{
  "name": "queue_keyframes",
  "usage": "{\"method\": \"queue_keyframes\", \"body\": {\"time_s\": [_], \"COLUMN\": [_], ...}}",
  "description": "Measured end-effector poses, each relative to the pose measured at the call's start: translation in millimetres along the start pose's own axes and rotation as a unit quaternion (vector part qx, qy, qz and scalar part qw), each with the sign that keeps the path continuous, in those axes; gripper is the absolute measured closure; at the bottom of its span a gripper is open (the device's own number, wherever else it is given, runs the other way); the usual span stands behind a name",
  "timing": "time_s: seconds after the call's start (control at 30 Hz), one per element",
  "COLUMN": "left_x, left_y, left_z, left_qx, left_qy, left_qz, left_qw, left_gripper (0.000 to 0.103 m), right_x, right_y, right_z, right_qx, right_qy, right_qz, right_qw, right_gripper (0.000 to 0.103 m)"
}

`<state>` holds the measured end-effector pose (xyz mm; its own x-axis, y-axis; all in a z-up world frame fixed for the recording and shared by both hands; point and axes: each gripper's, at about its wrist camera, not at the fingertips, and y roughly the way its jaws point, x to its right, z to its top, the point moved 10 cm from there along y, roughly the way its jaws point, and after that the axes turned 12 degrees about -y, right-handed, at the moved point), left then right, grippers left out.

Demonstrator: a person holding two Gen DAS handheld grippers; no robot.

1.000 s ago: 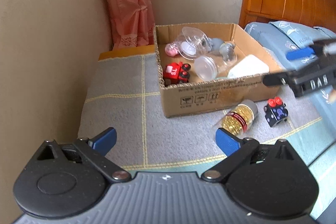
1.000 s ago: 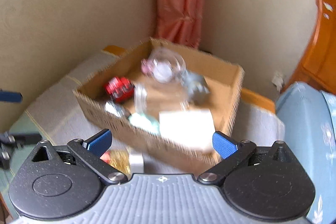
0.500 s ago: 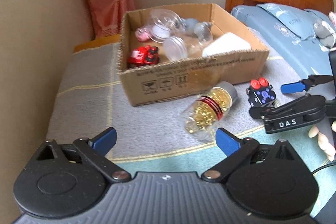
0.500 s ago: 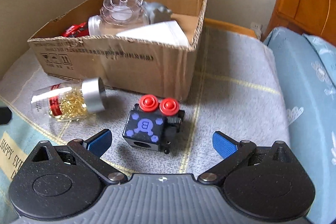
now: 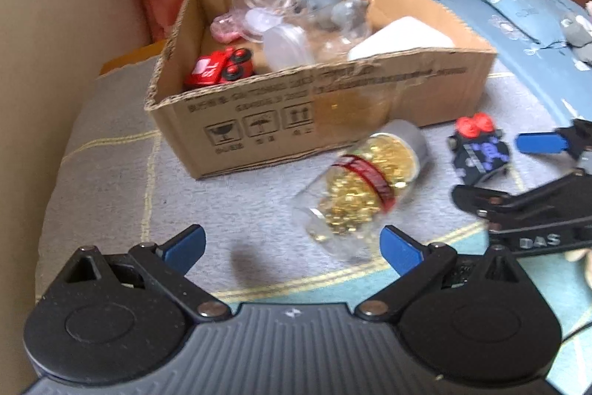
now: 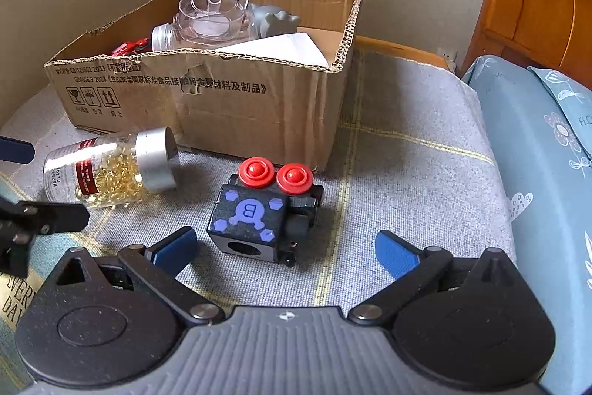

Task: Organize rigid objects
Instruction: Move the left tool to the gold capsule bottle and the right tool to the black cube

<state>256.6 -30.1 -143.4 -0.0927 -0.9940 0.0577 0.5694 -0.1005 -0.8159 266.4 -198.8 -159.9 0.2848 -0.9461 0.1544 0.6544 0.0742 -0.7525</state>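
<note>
Right wrist: cardboard box (image 6: 207, 99) behind black cube (image 6: 255, 217)

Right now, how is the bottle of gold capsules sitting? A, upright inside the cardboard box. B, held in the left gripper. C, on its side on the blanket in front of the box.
C: the bottle lies on its side on the grey blanket, outside the cardboard box.
</note>
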Motion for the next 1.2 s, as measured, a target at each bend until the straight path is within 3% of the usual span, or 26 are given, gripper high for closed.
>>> {"method": "queue_keyframes", "body": {"time_s": [0.43,0.83,1.2], "left_x": [-37,34,51], "left_y": [16,0,19], "left_z": [14,-2,14], "left_qx": [0.002,0.006,0.018], "left_qy": [-0.041,0.0,-0.025], "left_qz": [0.044,-0.072,-0.052], "left_qw": [0.9982,0.9974,0.9982], "left_gripper": [0.003,0.003,0.002], "right_x": [-1,1,4], "right_y": [0,-8,-13], "right_z": [-1,-9,-17], "right_qx": [-0.004,-0.001,0.013], "right_qy": [0.006,-0.009,-0.013], "right_qz": [-0.005,0.007,0.008], "right_qw": [1.0,1.0,1.0], "right_gripper": [0.0,0.0,0.0]}}
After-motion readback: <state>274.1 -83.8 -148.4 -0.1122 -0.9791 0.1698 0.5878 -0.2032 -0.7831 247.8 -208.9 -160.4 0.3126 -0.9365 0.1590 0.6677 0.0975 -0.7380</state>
